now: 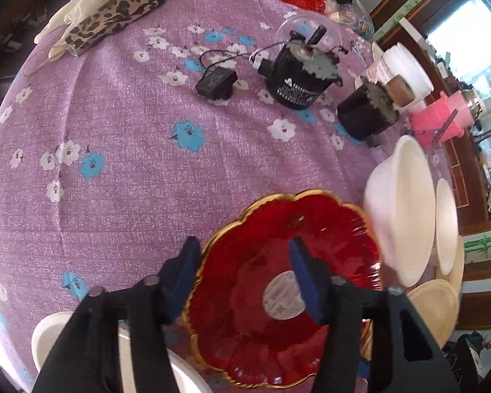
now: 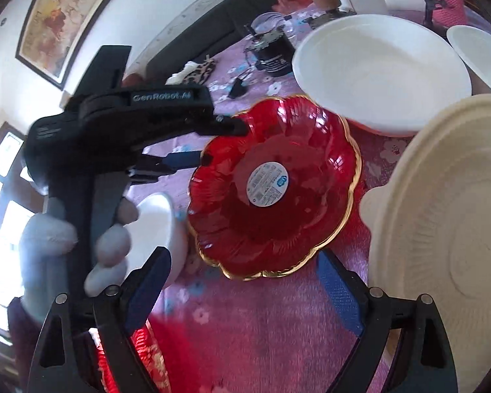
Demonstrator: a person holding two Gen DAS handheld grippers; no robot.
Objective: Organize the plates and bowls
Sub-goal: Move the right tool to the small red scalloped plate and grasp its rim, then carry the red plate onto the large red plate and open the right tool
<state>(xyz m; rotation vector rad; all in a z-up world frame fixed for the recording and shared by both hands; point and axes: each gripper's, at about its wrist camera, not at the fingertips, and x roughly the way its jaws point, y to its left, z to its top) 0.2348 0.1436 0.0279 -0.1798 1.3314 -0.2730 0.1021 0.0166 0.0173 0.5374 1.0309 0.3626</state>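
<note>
A red glass plate (image 1: pixel 271 294) with a gold scalloped rim and a round sticker lies on the purple flowered tablecloth (image 1: pixel 121 150). My left gripper (image 1: pixel 245 281) is open, its jaws straddling the plate's left rim: one finger outside, one over the plate. In the right wrist view the left gripper (image 2: pixel 212 147) reaches the plate (image 2: pixel 275 190) from the left. My right gripper (image 2: pixel 245 291) is open and empty just in front of the plate. A large white bowl (image 1: pixel 402 209) (image 2: pixel 379 72) sits beside the plate, with a smaller white bowl (image 1: pixel 446 229) (image 2: pixel 481 55) behind it.
A cream plate (image 2: pixel 448 235) (image 1: pixel 438 304) lies to the right. A white bowl (image 2: pixel 160 229) (image 1: pixel 49 337) sits at the left. Two black motors (image 1: pixel 298 75), an adapter (image 1: pixel 216 83), a white tub (image 1: pixel 406 72), a pink container (image 1: pixel 438 118) and gloves (image 1: pixel 98 16) lie farther back.
</note>
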